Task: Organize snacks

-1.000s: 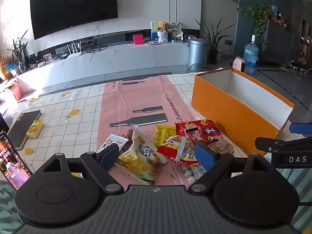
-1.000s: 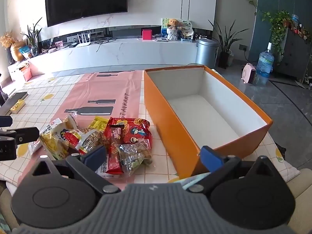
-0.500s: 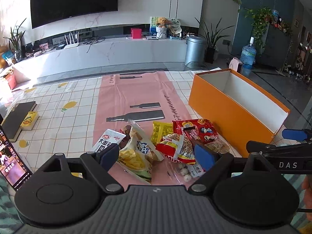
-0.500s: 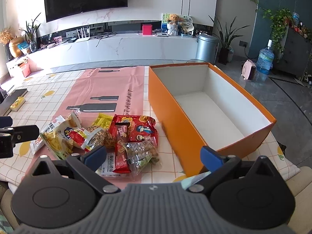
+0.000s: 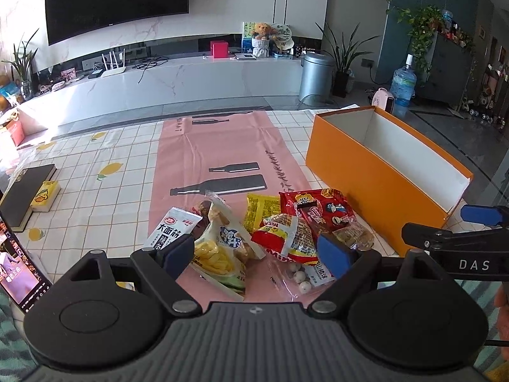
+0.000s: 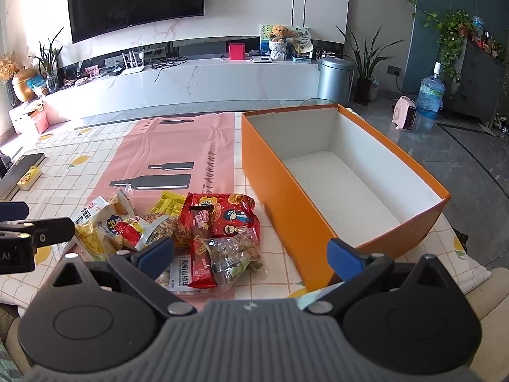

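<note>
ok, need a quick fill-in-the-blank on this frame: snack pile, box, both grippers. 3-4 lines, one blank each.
1. The orange cardboard box with the white inside holds ____ snacks.
2. The pile of snack packets lies on the ____ table runner.
3. The left gripper has its jaws ____.
4. From the right gripper, the box is to the ____ of the pile.

Missing: no; pink; open; right

Marble wall with black television (image 6: 135, 1), long white console (image 6: 197, 79), steel bin (image 6: 334, 75), potted plants, grey floor, sunlit
</note>
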